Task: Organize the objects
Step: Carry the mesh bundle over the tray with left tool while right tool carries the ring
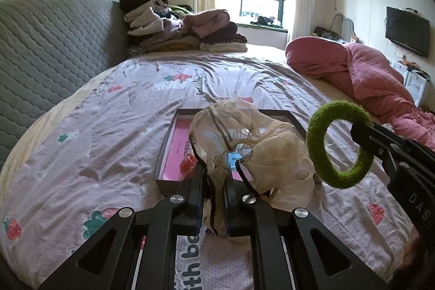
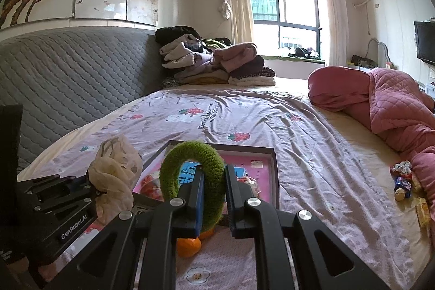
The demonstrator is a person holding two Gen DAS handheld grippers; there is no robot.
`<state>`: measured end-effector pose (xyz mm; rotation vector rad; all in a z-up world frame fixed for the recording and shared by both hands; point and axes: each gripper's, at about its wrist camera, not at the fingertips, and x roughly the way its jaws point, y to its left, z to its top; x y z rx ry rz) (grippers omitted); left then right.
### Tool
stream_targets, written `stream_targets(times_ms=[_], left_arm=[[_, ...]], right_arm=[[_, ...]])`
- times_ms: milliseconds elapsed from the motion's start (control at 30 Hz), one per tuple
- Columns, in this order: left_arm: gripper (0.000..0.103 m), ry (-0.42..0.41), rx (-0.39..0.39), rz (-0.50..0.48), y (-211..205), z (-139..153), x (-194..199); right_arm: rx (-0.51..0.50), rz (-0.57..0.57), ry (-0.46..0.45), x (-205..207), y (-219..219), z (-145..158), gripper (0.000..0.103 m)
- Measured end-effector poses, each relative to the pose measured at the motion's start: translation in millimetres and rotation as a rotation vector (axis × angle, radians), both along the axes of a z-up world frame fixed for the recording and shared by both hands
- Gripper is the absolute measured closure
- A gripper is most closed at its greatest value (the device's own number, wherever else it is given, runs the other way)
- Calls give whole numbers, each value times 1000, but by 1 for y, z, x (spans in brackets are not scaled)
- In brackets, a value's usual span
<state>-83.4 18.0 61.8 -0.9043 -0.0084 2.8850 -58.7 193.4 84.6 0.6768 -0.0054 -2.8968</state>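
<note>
My left gripper (image 1: 217,170) is shut on a sheer cream scrunchie (image 1: 244,132) with dotted print, which bulges above and to the right of its fingers. Behind it on the bed lies a flat box (image 1: 190,112) with a pink inside and a few small items in it. In the right wrist view my right gripper (image 2: 213,172) is shut on a fuzzy green scrunchie (image 2: 190,151) that stands upright over the near edge of the box (image 2: 244,147). The left gripper (image 2: 92,186) and cream scrunchie (image 2: 117,167) hang at the box's left. The green scrunchie (image 1: 315,135) and right gripper (image 1: 359,132) show at the right.
An orange (image 2: 187,246) lies on the bed under the right gripper. Small trinkets (image 2: 402,181) sit at the right beside a rumpled pink quilt (image 2: 394,105). A pile of folded clothes (image 2: 212,64) is at the far end, with a grey quilted headboard (image 2: 68,72) along the left.
</note>
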Motion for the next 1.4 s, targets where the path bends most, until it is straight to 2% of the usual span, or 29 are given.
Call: stream_targets(times_ms=[400, 900, 1400], left_arm=[[92, -39, 3, -1, 1, -18, -20], [92, -56, 5, 8, 1, -33, -33], [92, -90, 9, 38, -10, -50, -69]], right_arm=[[-2, 4, -50, -20, -1, -23, 89], [-8, -9, -71, -36, 5, -36, 88], [-14, -13, -119, -65, 2, -57, 88]])
